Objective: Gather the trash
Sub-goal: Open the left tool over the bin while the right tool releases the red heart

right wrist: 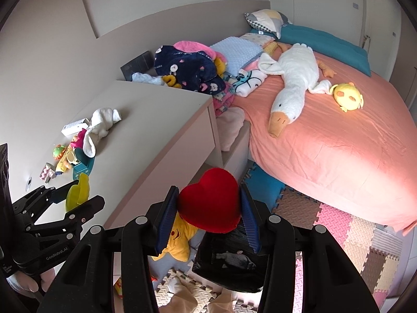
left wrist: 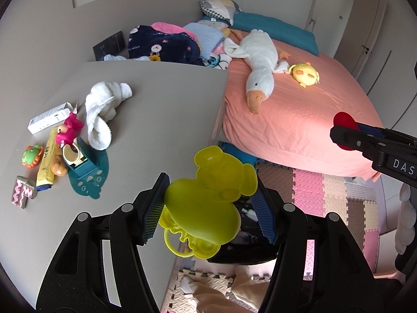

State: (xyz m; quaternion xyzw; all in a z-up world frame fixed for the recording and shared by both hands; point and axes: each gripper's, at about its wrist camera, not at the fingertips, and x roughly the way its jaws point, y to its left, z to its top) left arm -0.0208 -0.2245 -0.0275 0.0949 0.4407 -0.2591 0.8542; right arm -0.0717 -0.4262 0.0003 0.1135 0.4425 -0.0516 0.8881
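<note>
My left gripper [left wrist: 208, 195] is shut on a translucent yellow-green plastic bear-shaped toy [left wrist: 206, 208], held over the edge of the beige dresser top [left wrist: 156, 120]; the right wrist view shows it at the lower left [right wrist: 78, 195]. The right gripper [right wrist: 208, 195] is shut on a red heart-shaped cushion [right wrist: 211, 203], whose edge also shows in the left wrist view [left wrist: 344, 121]. A black bag-lined bin [right wrist: 232, 260] stands on the floor right below both grippers, partly hidden by them.
On the dresser's left side lie a white towel [left wrist: 104, 112], a white box [left wrist: 49, 117], a pink toy [left wrist: 70, 130] and small items. The pink bed [right wrist: 325, 143] carries a goose plush [right wrist: 292, 94] and a chick plush [right wrist: 348, 100]. A yellow star plush [right wrist: 179, 237] lies on the foam mats [right wrist: 338, 221].
</note>
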